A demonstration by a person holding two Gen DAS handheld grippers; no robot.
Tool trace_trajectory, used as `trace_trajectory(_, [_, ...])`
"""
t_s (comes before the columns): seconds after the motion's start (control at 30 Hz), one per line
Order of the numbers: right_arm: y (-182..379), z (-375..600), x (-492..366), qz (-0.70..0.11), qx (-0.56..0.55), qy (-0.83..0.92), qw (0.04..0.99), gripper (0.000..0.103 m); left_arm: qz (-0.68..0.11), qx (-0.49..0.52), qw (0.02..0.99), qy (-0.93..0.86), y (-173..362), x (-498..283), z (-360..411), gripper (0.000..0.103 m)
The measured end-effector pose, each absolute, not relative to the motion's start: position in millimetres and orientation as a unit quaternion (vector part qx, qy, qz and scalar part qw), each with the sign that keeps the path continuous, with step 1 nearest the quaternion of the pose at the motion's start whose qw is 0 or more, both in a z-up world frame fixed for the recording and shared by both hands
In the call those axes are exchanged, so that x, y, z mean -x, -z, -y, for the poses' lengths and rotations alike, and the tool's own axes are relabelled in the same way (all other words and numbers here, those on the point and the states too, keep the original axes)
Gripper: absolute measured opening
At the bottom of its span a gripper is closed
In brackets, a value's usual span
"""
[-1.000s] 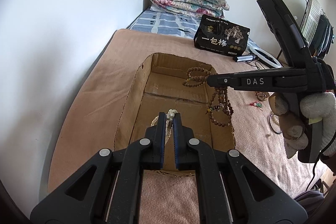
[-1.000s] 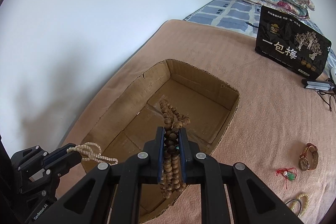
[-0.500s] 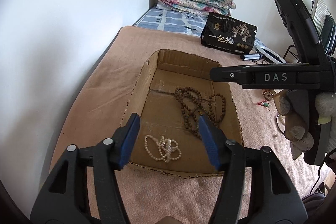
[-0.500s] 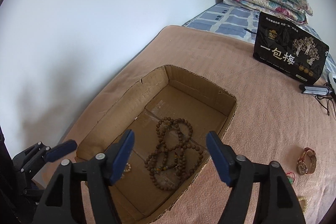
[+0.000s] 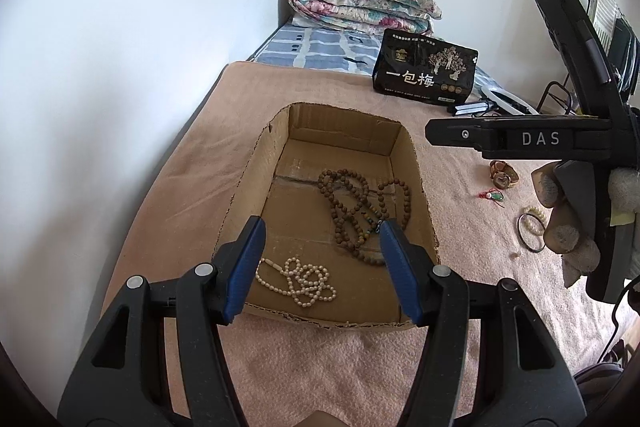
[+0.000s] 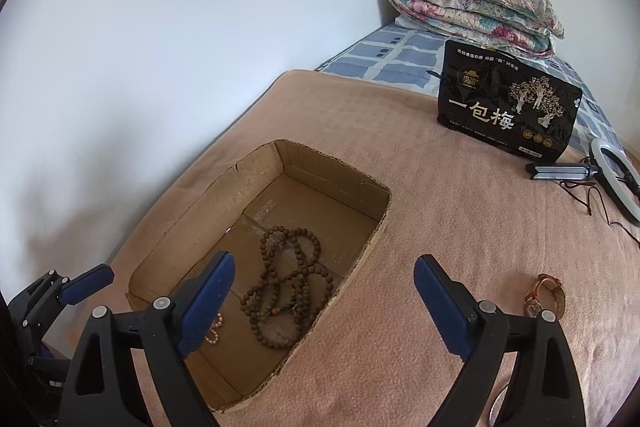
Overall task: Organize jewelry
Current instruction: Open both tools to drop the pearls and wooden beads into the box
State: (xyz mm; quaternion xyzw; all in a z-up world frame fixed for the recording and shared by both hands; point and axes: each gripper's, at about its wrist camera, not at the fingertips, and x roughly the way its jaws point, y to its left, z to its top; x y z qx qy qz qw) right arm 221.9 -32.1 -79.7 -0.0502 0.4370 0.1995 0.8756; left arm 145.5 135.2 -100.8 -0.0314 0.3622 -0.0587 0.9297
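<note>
A shallow cardboard box (image 5: 416, 163) lies on the pink blanket. Inside it are a long brown bead necklace (image 5: 348, 203) and a white pearl string (image 5: 304, 279), lying apart. My left gripper (image 5: 322, 231) hovers over the box's near end, open, with nothing between its fingers. In the right wrist view the same box (image 6: 332, 163) holds the brown beads (image 6: 288, 279) and a bit of the pearl string (image 6: 214, 333). My right gripper (image 6: 325, 261) is above the box's right rim, its jaws opening wide and empty. A watch (image 6: 546, 293) lies on the blanket to the right.
Right of the box lie the watch (image 5: 502, 175), a red and green charm (image 5: 494, 195) and a bangle with a pearl bracelet (image 5: 530, 227). A black snack bag (image 5: 424, 73), a folded quilt (image 5: 360, 1) and a ring light (image 6: 612, 167) are farther back. The wall runs along the left.
Both grippers opened and let go. The pearl string and the brown beads dropped onto the box floor. The right gripper then spread wider and drew back a little.
</note>
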Motion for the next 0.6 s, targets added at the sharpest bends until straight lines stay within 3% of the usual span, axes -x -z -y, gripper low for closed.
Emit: trace_trajectory(0.6, [45,149,-195,-0.409,0.043,-0.151,0.899,0.102,-0.357,0.006,0.925,0.127,89,-145,-60,0.061])
